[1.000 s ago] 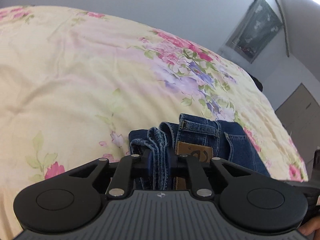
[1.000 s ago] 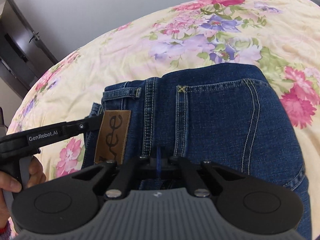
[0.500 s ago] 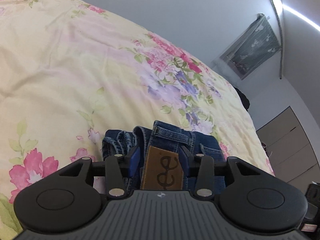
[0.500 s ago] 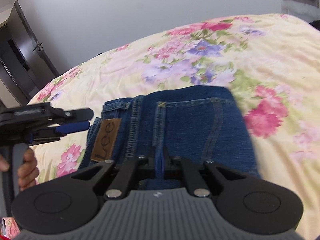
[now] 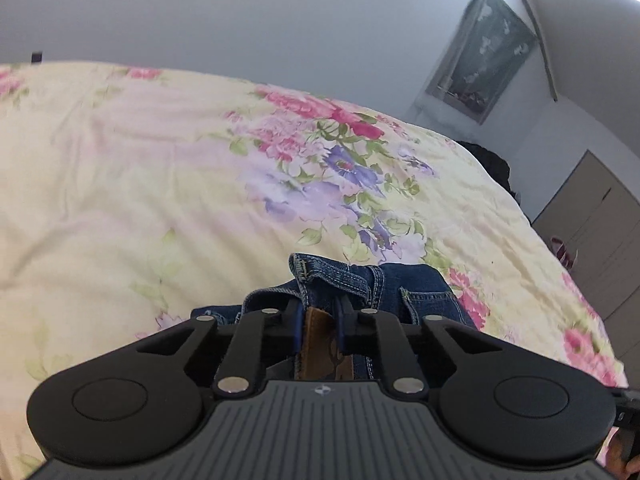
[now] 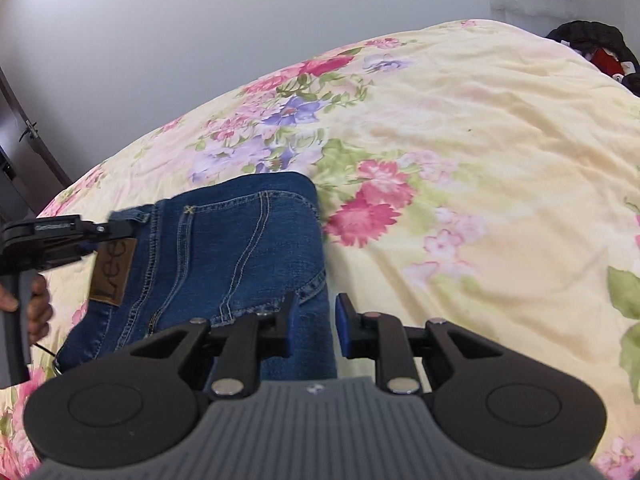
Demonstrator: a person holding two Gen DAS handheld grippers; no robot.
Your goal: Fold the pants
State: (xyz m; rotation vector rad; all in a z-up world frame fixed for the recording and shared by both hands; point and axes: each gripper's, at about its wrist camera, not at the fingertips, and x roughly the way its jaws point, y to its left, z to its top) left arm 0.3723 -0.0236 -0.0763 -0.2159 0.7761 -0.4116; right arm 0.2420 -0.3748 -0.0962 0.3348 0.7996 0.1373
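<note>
Dark blue jeans lie folded into a compact stack on the floral bedspread, back pocket and brown leather patch facing up. My right gripper is open, its fingers astride the stack's right edge without gripping it. My left gripper is open over the waistband and patch. It also shows in the right wrist view at the stack's left side.
The bedspread fills both views. A dark pile of clothes lies at the bed's far right corner. A grey wall stands behind, with a door at the left and a cabinet at the right.
My left gripper let go of the bunched waistband half a second ago and stays open. My right gripper has opened, releasing the denim, and shifted to the stack's right edge.
</note>
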